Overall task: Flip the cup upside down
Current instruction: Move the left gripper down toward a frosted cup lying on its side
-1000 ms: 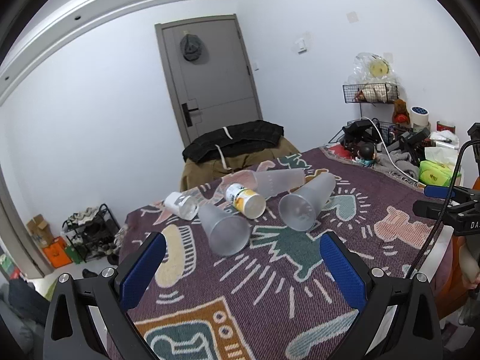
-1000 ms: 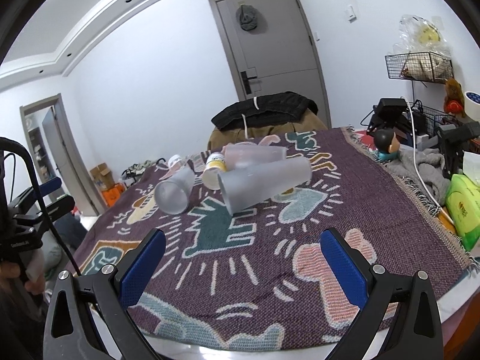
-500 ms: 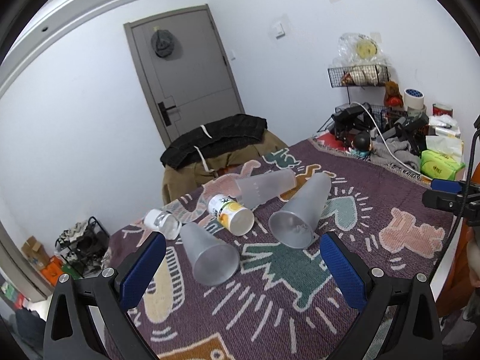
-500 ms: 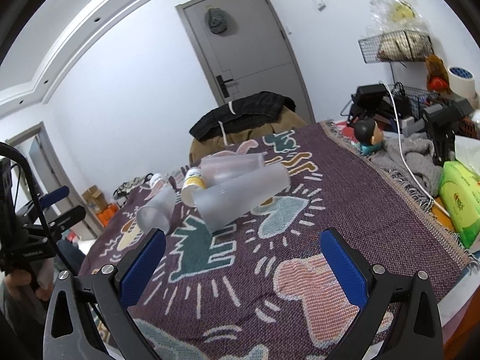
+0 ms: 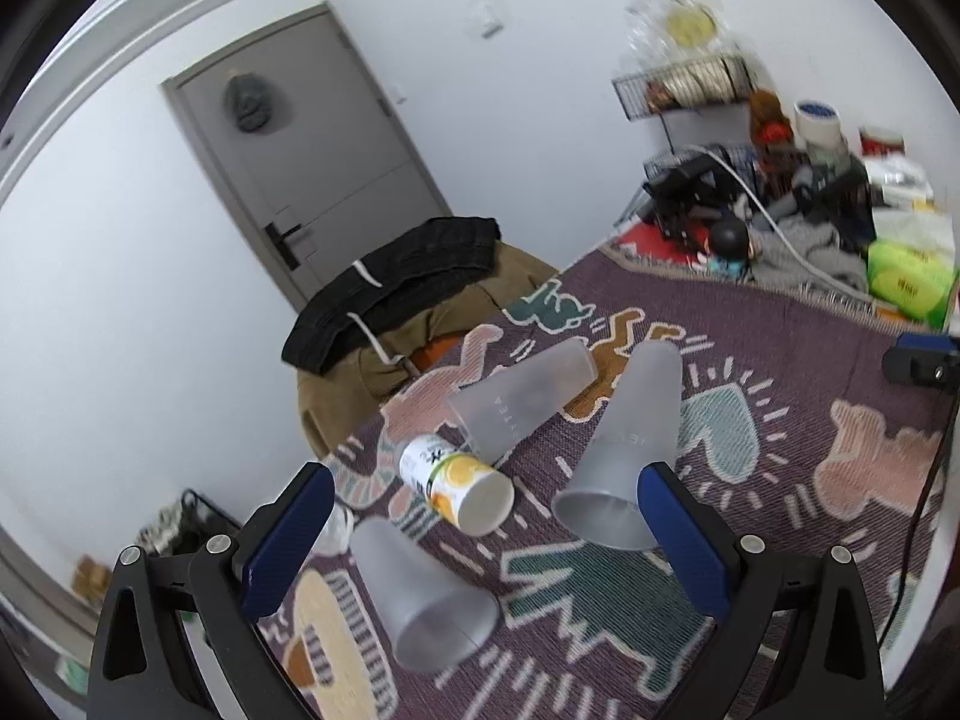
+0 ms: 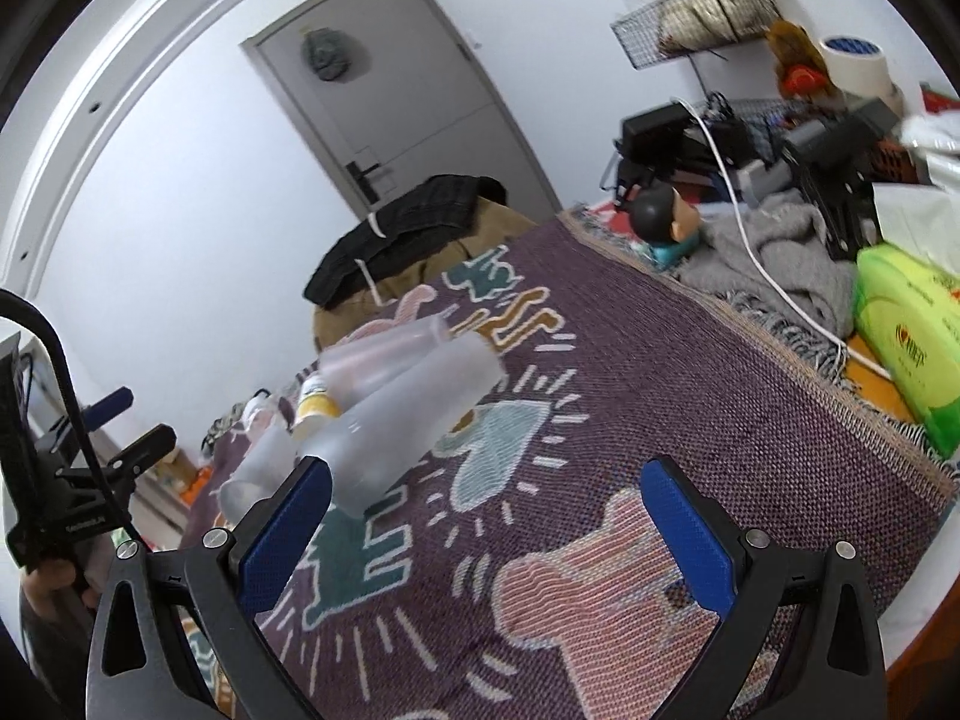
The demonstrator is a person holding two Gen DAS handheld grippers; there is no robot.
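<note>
**Left wrist view: both grippers spread and empty above tipped cups**

Left gripper point(image 5: 480, 531) has its jaws wide apart, holding nothing; three frosted cups lie on their sides on the patterned blanket point(image 5: 780, 360). The nearest cup point(image 5: 429, 597) sits between its pads, seemingly untouched. Right gripper point(image 6: 483, 531) is equally spread and empty. Its left pad point(image 6: 285, 531) hides the mouth of the large cup point(image 6: 414, 420); motion blur smears the cups behind.

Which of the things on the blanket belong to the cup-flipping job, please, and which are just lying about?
For the job:
- near frosted cup
- right frosted cup
- far frosted cup
- left gripper, open
- right gripper, open

Lying about:
- orange-label bottle
- green tissue pack
- doll head
- grey cloth
</note>
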